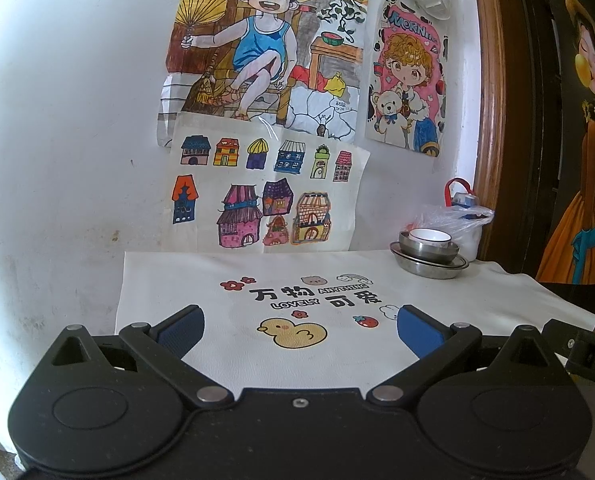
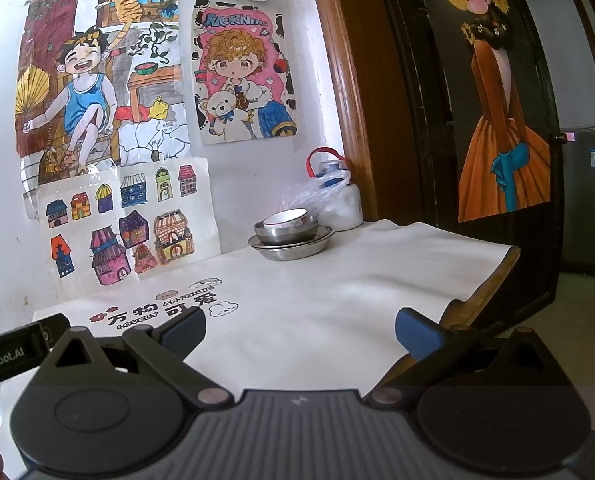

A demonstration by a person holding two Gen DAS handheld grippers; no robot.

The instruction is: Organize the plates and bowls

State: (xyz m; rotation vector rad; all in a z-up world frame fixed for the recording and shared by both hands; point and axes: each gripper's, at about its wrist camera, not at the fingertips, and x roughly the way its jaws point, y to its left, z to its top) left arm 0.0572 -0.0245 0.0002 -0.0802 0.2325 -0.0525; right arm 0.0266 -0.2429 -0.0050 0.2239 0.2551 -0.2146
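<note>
At the table's far right corner a white ceramic bowl [image 1: 429, 237] [image 2: 285, 218] sits inside a steel bowl [image 1: 429, 250] [image 2: 287, 233], which rests on stacked steel plates [image 1: 429, 266] [image 2: 291, 249]. My left gripper [image 1: 299, 326] is open above the near part of the white tablecloth [image 1: 177, 280], nothing between its blue pads. My right gripper [image 2: 299, 328] is open as well, over the cloth [image 2: 337, 292] near the table's right edge, well short of the stack.
A plastic bag [image 1: 457, 216] [image 2: 317, 194] and a white jug with a red handle [image 2: 347, 200] stand behind the stack. Drawings [image 1: 265, 196] hang on the wall. A dark door with a painted figure [image 2: 497, 120] is to the right. The table edge [image 2: 493, 276] drops off right.
</note>
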